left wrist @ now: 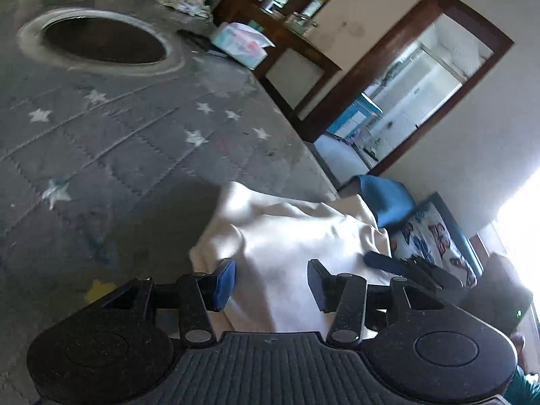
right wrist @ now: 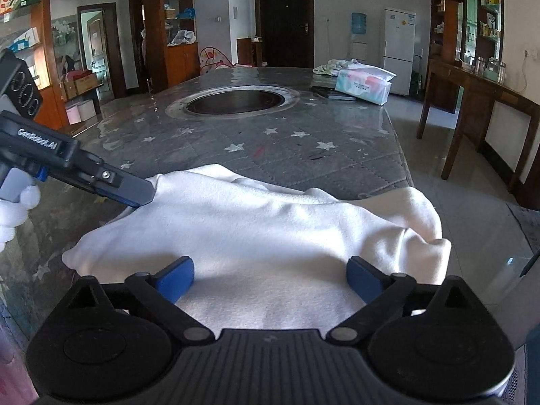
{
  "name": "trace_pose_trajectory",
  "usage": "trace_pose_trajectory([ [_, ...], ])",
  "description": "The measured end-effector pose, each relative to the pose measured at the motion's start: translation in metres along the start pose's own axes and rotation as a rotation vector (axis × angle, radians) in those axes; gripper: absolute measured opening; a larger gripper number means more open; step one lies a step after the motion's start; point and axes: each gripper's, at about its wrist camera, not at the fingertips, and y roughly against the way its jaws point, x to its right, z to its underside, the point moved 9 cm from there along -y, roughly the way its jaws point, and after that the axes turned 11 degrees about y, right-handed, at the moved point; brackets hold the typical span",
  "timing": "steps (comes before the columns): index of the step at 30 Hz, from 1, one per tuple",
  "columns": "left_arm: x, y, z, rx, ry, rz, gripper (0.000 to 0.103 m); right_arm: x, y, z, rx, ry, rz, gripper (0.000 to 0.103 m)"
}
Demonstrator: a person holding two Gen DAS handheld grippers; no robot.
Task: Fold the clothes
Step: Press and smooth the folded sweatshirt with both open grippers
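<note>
A cream-white garment (right wrist: 256, 236) of soft, fleecy-looking cloth lies rumpled on the near end of a long grey counter (right wrist: 270, 148) whose covering is quilted and printed with pale stars; the cloth is bunched into shallow folds, with a raised ridge running across its far edge and its right side drooping over the counter's corner; which kind of garment it is cannot be told; the right hand-held gripper (right wrist: 270, 278) hovers low over the near part of the cloth with its blue-padded fingers spread wide, the garment showing between them and nothing pinched; the left hand-held gripper (right wrist: 141, 199) reaches in from the left, held by a white-gloved hand (right wrist: 15, 209), and its tip meets the far left edge of the garment; from its own camera the left hand-held gripper (left wrist: 270, 281) has its fingers apart with the white cloth lying between and beyond them, not clamped; farther along the counter sits a round sunken opening with a metal rim (right wrist: 236, 101), and beyond it to the right a pack of tissues (right wrist: 364, 84) and a small heap of crumpled cloth (right wrist: 332, 65)
</note>
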Motion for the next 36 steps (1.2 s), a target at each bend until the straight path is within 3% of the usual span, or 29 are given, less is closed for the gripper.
trace_pose_trajectory([
  [2,0.001,0.005,-0.003,0.014,0.014,0.015,0.051,-0.001,-0.001,0.0,0.0,0.002,0.0,0.103],
  [7,-0.001,0.011,-0.025,0.09,0.012,-0.034,0.051,-0.001,-0.003,0.001,0.004,0.0,0.001,0.103],
  [10,-0.007,0.001,-0.035,0.092,0.02,-0.062,0.051,-0.001,-0.003,0.001,0.01,0.0,0.005,0.103],
  [15,-0.008,-0.02,-0.039,0.041,0.047,-0.046,0.049,-0.002,-0.003,0.002,0.017,0.002,0.009,0.103],
  [17,-0.004,-0.026,-0.036,0.025,0.038,-0.034,0.049,-0.002,-0.003,0.002,0.02,0.003,0.009,0.103],
  [19,0.004,-0.025,-0.031,0.027,0.006,-0.026,0.04,-0.002,-0.003,0.002,0.022,0.004,0.009,0.103],
  [23,0.025,-0.016,-0.017,0.06,-0.091,-0.019,0.039,-0.002,-0.003,0.002,0.028,0.005,0.009,0.103],
  [25,0.033,-0.016,-0.007,0.039,-0.127,0.01,0.04,-0.002,-0.003,0.002,0.031,0.004,0.009,0.103],
  [36,0.053,-0.017,0.022,-0.009,-0.138,0.12,0.044,0.0,-0.005,0.002,0.042,0.004,0.011,0.103],
])
